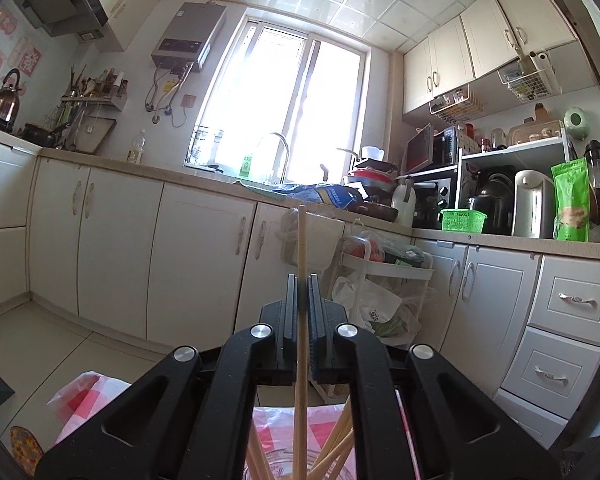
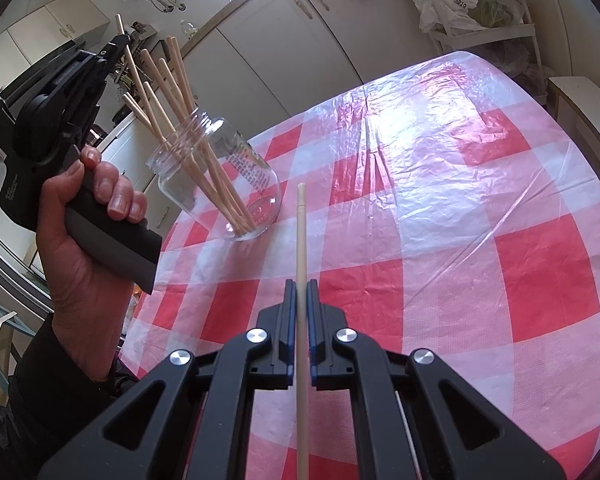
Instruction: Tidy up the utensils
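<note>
The right gripper is clamped on a pale wooden chopstick that runs straight between its blue-padded jaws, its blunt tip hanging over the red-and-white checked tablecloth. The left gripper is likewise closed tight on another chopstick, plain light wood, held upright with its lower end dropping among the sticks below. Those stand in a clear glass jar near the table's left edge: a splayed bundle of chopsticks leaning out of its mouth. In the right wrist view a hand grips the left tool's handle just beside the jar. Beyond are white cabinets, a bright window, a green basket and a cart of plastic bags.
</note>
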### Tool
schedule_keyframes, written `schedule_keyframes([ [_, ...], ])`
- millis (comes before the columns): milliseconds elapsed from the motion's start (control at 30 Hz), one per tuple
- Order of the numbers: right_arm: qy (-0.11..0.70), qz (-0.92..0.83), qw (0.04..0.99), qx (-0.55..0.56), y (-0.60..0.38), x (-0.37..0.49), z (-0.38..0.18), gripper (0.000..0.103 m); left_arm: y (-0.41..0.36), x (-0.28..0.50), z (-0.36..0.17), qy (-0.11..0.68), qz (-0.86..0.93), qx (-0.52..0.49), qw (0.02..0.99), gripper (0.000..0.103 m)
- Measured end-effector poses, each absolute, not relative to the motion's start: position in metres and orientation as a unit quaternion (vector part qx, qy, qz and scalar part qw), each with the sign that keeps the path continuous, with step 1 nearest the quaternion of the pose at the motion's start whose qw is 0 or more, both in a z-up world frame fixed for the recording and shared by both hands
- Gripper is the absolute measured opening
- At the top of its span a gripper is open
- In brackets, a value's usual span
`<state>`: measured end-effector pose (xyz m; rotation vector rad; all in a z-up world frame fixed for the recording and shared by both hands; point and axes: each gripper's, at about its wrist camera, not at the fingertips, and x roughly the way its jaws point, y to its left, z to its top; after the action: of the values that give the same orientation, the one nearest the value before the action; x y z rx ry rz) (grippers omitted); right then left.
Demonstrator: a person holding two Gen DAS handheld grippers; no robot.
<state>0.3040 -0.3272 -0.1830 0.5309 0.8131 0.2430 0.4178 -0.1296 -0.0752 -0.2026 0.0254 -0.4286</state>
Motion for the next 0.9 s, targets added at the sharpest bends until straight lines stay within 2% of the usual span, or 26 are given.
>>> schedule_keyframes([
  [467,0.391,0.118,0.877,0.252,-0.325,0.305,-0.183,0.006,-0.122,0.403,-0.103,0.07,-0.213,-0.064,0.972,0.005],
  [567,0.389,0.118,0.878,0.251,-0.325,0.305,-0.182,0.006,-0.116,0.39,-0.105,0.075,-0.211,-0.051,0.973,0.021],
  [633,0.388,0.119,0.879,0.249,-0.324,0.304,-0.182,0.006,-0.11,0.379,-0.104,0.075,-0.207,-0.044,0.974,0.038],
  [767,0.378,0.122,0.883,0.249,-0.325,0.301,-0.178,0.006,-0.09,0.36,-0.102,0.084,-0.199,-0.058,0.975,0.052],
  [900,0.332,0.126,0.898,0.259,-0.331,0.292,-0.158,0.006,-0.067,0.338,-0.113,0.118,-0.196,-0.091,0.969,0.066],
])
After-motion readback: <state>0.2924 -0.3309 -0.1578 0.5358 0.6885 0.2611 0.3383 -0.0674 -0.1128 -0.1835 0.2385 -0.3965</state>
